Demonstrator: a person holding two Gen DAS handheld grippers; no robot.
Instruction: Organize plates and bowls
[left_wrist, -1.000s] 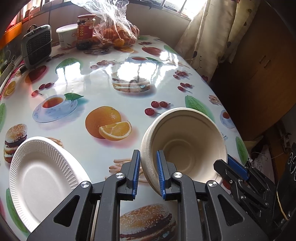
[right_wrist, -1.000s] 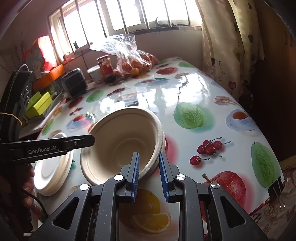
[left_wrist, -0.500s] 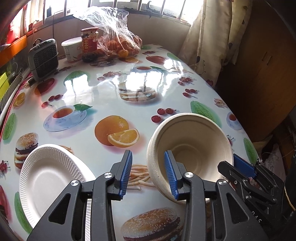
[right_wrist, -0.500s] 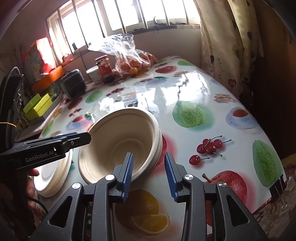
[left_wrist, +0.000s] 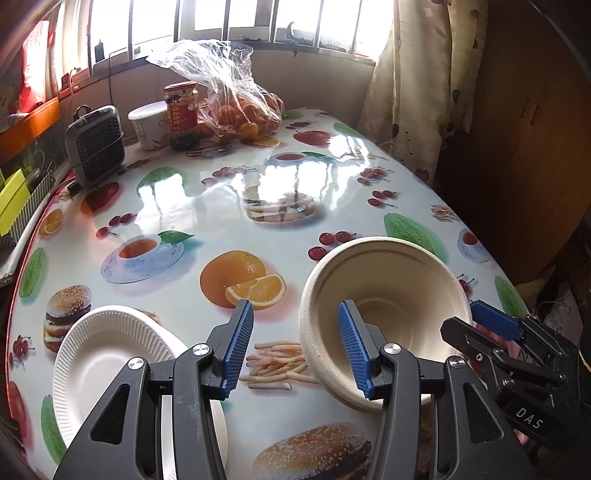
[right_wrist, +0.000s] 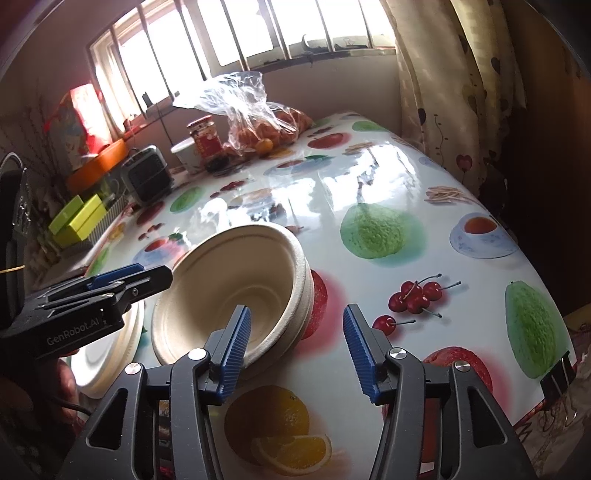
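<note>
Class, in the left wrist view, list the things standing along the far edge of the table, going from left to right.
Heater → white tub → red jar → bag of oranges.

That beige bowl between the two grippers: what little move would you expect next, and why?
Probably both draw back from the bowl. The left hand-held gripper and right hand-held gripper are opening, each with the rim between its pads but unpressed, and the bowl rests on the table beside the white plates.
</note>
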